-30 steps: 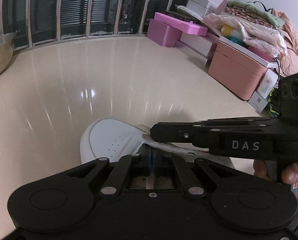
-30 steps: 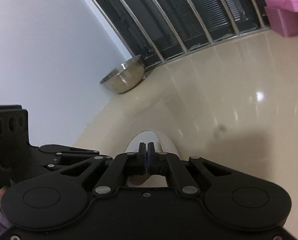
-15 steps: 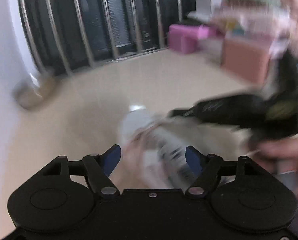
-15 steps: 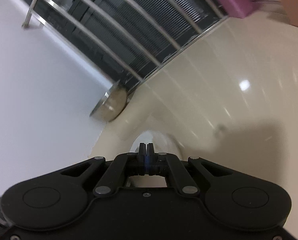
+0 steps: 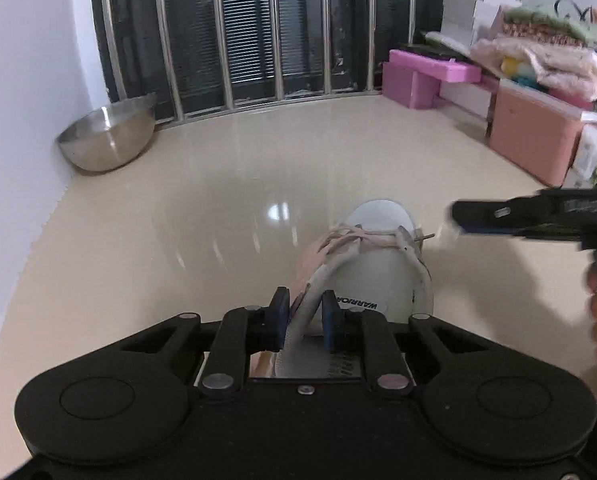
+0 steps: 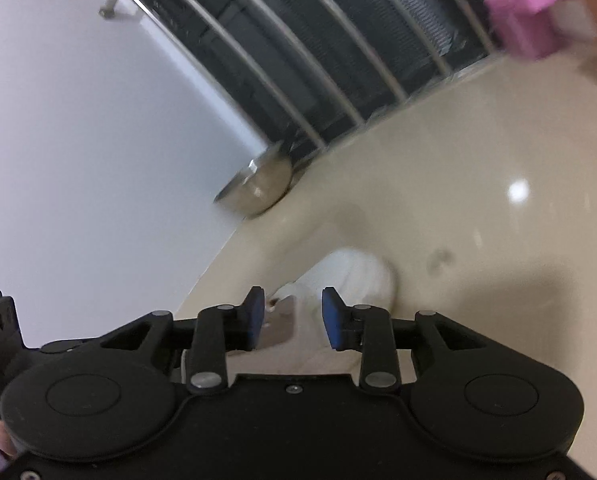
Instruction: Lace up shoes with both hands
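Shoe (image 5: pixel 382 256) on floor (image 5: pixel 218 200), perhaps centred.

shoe (image 5: pixel 382 264) wht | laces (image 5: pixel 338 240) pale pink | floor (image 5: pixel 218 200) crm | bowl (image 5: pixel 106 140) slvr

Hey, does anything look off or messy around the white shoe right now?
The laces on the white shoe are bunched in a loose tangle across the top, not neatly crossed. A metal bowl sits tilted against the wall.

Left gripper (image 5: pixel 303 314) angles downward, jaws closing; right gripper (image 6: pixel 294 316) at three o'clock of it, jaws opening, tips apart.
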The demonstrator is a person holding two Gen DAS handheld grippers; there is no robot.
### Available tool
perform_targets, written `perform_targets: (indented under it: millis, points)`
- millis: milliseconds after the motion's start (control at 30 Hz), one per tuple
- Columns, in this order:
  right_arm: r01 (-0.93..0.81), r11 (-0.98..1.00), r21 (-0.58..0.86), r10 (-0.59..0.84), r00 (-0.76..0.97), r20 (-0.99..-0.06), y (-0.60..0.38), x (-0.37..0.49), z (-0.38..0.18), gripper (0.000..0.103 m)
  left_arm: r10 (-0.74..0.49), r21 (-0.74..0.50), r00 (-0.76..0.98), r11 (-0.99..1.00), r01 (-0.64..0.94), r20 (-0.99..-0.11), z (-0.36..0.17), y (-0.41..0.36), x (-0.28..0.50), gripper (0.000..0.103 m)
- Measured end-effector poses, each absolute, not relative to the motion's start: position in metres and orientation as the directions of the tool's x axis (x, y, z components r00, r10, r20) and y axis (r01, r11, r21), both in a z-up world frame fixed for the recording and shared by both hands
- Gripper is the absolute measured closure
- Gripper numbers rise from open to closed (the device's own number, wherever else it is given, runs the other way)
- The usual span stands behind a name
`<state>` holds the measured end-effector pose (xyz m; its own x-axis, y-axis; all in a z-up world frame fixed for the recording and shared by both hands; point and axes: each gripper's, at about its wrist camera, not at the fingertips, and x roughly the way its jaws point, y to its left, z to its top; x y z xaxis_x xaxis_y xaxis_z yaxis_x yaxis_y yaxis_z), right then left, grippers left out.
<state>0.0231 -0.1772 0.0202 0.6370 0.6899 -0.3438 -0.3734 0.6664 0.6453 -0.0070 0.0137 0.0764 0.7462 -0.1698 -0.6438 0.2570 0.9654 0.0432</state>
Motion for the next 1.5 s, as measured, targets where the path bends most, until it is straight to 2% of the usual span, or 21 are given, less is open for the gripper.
perform_targets:
  millis: [33, 100, 167, 300, 400, 467, 533, 567, 633, 733, 800, 867, 900, 1000, 1033, 1067, 1133, 1233, 1367, 1433, 1500]
  points:
    - [-0.378, 0.668, 0.641, 0.695, 0.623, -0.358, -0.168, 0.028, 0.018, 0.072, -0.176, 0.038, 0.747, 0.965, 0.26, -0.641, 0.075, 0.016, -0.007, 0.086]
    - [-0.363, 0.684, 0.633, 0.689, 0.606, -0.397, -0.155, 0.038, 0.011, 0.087, -0.184, 0.035, 0.747, 0.963, 0.267, -0.639, 0.075, 0.018, -0.008, 0.086]
    - [-0.359, 0.661, 0.659, 0.706, 0.595, -0.384, -0.153, 0.041, 0.008, 0.102, -0.18, 0.043, 0.749, 0.962, 0.269, -0.638, 0.074, 0.018, -0.009, 0.086]
    - [-0.316, 0.699, 0.641, 0.65, 0.654, -0.387, -0.169, 0.022, 0.014, 0.103, -0.192, 0.027, 0.748, 0.962, 0.27, -0.635, 0.072, 0.021, -0.007, 0.086]
    - [-0.202, 0.774, 0.6, 0.51, 0.762, -0.4, -0.228, -0.01, 0.023, 0.103, -0.208, -0.007, 0.745, 0.965, 0.263, -0.633, 0.07, 0.027, -0.008, 0.085]
    - [-0.079, 0.831, 0.55, 0.373, 0.812, -0.448, -0.278, -0.031, 0.027, 0.103, -0.207, -0.008, 0.749, 0.966, 0.26, -0.629, 0.068, 0.027, -0.009, 0.085]
    - [0.01, 0.898, 0.439, 0.25, 0.809, -0.531, -0.311, -0.049, 0.028, 0.102, -0.2, 0.002, 0.756, 0.966, 0.257, -0.623, 0.067, 0.025, -0.01, 0.085]
    - [0.053, 0.924, 0.379, 0.187, 0.802, -0.567, -0.328, -0.058, 0.029, 0.098, -0.199, 0.003, 0.758, 0.967, 0.256, -0.621, 0.066, 0.025, -0.01, 0.085]
    - [-0.002, 0.954, 0.299, 0.184, 0.793, -0.581, -0.326, -0.067, 0.041, 0.088, -0.198, 0.005, 0.762, 0.967, 0.256, -0.616, 0.066, 0.024, -0.011, 0.085]
    - [-0.296, 0.94, 0.172, 0.342, 0.78, -0.525, -0.281, -0.071, 0.067, 0.051, -0.203, -0.003, 0.765, 0.967, 0.254, -0.611, 0.065, 0.025, -0.012, 0.085]
    - [-0.486, 0.872, 0.063, 0.453, 0.749, -0.484, -0.24, -0.063, 0.072, 0.05, -0.199, -0.003, 0.767, 0.968, 0.25, -0.61, 0.065, 0.024, -0.013, 0.085]
    - [-0.61, 0.789, -0.081, 0.511, 0.722, -0.466, -0.196, -0.047, 0.066, 0.053, -0.19, 0.01, 0.769, 0.969, 0.247, -0.61, 0.065, 0.022, -0.014, 0.085]
    - [-0.647, 0.751, -0.132, 0.518, 0.702, -0.489, -0.175, -0.034, 0.06, 0.054, -0.185, 0.016, 0.77, 0.969, 0.245, -0.611, 0.066, 0.021, -0.014, 0.085]
    - [-0.713, 0.642, -0.28, 0.504, 0.669, -0.547, -0.124, 0.0, 0.042, 0.069, -0.182, 0.011, 0.767, 0.971, 0.239, -0.615, 0.066, 0.021, -0.013, 0.085]
    - [-0.728, 0.616, -0.3, 0.507, 0.658, -0.557, -0.117, 0.006, 0.037, 0.077, -0.184, 0.011, 0.765, 0.97, 0.242, -0.617, 0.067, 0.021, -0.012, 0.085]
    - [-0.742, 0.59, -0.317, 0.51, 0.647, -0.567, -0.109, 0.012, 0.033, 0.103, -0.184, 0.014, 0.764, 0.969, 0.245, -0.618, 0.067, 0.021, -0.012, 0.085]
    - [-0.745, 0.608, -0.275, 0.51, 0.632, -0.584, -0.112, 0.021, 0.03, 0.103, -0.185, 0.021, 0.762, 0.967, 0.252, -0.62, 0.067, 0.021, -0.011, 0.085]
    - [-0.672, 0.719, -0.174, 0.501, 0.676, -0.54, -0.153, 0.015, 0.04, 0.103, -0.185, -0.012, 0.765, 0.974, 0.226, -0.617, 0.065, 0.024, -0.01, 0.084]
    - [-0.365, 0.931, -0.03, 0.296, 0.798, -0.526, -0.247, 0.001, 0.036, 0.103, -0.164, 0.02, 0.769, 0.974, 0.224, -0.618, 0.063, 0.019, -0.01, 0.081]
    - [-0.2, 0.979, 0.044, 0.192, 0.821, -0.538, -0.289, -0.013, 0.031, 0.103, -0.148, 0.065, 0.764, 0.968, 0.241, -0.628, 0.063, 0.013, -0.008, 0.081]
    - [-0.124, 0.989, 0.08, 0.147, 0.828, -0.541, -0.305, -0.023, 0.029, 0.103, -0.156, 0.067, 0.756, 0.965, 0.255, -0.636, 0.064, 0.01, -0.001, 0.081]
